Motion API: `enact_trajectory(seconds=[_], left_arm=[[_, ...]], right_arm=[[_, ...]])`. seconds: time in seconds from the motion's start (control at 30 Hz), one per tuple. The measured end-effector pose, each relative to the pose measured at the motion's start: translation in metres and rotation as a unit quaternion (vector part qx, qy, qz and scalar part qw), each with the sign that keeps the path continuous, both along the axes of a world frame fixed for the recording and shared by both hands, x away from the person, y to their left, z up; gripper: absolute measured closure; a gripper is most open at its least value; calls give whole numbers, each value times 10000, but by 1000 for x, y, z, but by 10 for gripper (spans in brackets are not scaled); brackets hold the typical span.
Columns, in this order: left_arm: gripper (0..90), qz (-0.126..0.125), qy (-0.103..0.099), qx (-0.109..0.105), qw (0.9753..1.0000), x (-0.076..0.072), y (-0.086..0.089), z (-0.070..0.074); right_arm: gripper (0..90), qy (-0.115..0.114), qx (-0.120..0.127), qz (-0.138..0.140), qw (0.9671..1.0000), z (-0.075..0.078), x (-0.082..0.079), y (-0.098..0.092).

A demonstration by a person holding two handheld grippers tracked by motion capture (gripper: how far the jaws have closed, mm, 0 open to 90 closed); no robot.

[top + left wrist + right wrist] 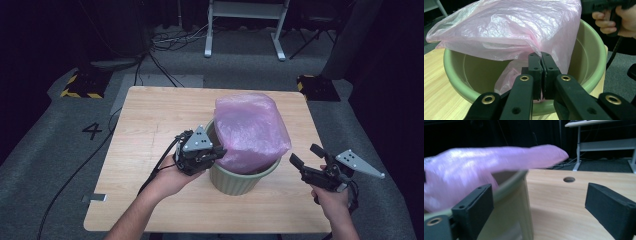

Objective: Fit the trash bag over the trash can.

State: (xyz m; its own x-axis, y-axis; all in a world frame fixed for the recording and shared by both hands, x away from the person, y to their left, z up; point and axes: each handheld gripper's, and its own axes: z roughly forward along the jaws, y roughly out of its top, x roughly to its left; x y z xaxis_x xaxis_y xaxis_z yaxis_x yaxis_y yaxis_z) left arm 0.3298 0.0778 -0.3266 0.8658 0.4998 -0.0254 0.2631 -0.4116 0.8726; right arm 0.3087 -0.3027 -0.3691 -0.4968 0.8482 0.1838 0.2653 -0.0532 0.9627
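Dim surroundings, lit table, motion blur

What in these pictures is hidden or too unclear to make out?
- Bottom of the green bin: in the high view and the left gripper view, the pink bag covers it.
- Bag's far edge: blurred in the right gripper view.
- How much plastic the left gripper pinches: its shut jaws hide it.
- Right gripper: its trailing cable is cut off at the bottom edge of the high view.

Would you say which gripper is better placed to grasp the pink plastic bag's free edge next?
Probably the right gripper: jaws open beside the green plastic bin, while the left gripper is shut on the pink plastic bag.
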Motion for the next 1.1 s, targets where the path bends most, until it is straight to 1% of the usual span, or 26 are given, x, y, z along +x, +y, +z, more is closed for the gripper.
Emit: enact_trajectory(seconds=[0.03, 0.13, 0.17, 0.23, 0.3, 0.33, 0.37, 0.4, 0.43, 0.47, 0.53, 0.6, 0.67, 0.7, 0.77, 0.83, 0.87, 0.97, 1.1], left_arm=[[876, 1, -7, 4, 10000, 0, 0, 0], [876, -2, 17, 73, 10000, 0, -1, -1], [876, -3, 39, 77, 10000, 1, -2, -1], [875, 14, 53, 91, 9999, 2, -2, -1], [875, 23, 50, 123, 9999, 3, -3, -1], [875, 31, 49, 136, 9999, 3, -3, -1], [875, 23, 60, 137, 9999, 4, -3, -1], [875, 33, 54, 136, 9999, 4, -3, -2], [875, 81, 38, 142, 9999, 4, -3, -2], [875, 78, 63, 142, 9998, 5, -2, -1], [875, 99, 86, 149, 9998, 6, -2, -2], [875, 88, 101, 175, 9998, 8, -2, -2], [875, 90, 138, 188, 9997, 8, -3, -3], [875, 86, 150, 213, 9996, 9, -3, -4], [875, 46, 197, 231, 9995, 9, -5, -5], [875, 8, 197, 269, 9994, 9, -6, -5], [875, -21, 235, 290, 9993, 9, -7, -5], [875, -44, 263, 362, 9990, 9, -8, -5], [874, -35, 302, 385, 9988, 10, -9, -4]], right_arm=[[159, -1, 24, 24, 10000, 4, 2, 1], [190, -21, 134, 81, 9999, 12, 7, 2], [199, -59, 188, 112, 9997, 16, 9, 2], [213, -65, 240, 164, 9996, 21, 12, 3], [243, -28, 246, 298, 9993, 24, 14, 6], [279, -27, 249, 369, 9990, 25, 14, 8], [309, -59, 13, 426, 9991, 26, 13, 13], [309, -59, 13, 426, 9991, 26, 13, 13], [316, -43, -38, 477, 9988, 26, 13, 15], [345, -39, -51, 535, 9985, 27, 13, 18], [395, -48, -23, 509, 9987, 28, 12, 19], [395, -30, 3, 400, 9992, 30, 13, 18], [375, 10, -1, 343, 9994, 32, 15, 16], [348, 27, 12, 311, 9995, 34, 16, 16], [336, 59, 18, 292, 9996, 35, 17, 15], [334, 123, 19, 267, 9996, 38, 18, 16], [334, 149, 6, 268, 9995, 38, 19, 17], [339, 233, 73, 329, 9992, 40, 21, 18], [356, 373, 185, 437, 9982, 41, 27, 21]])
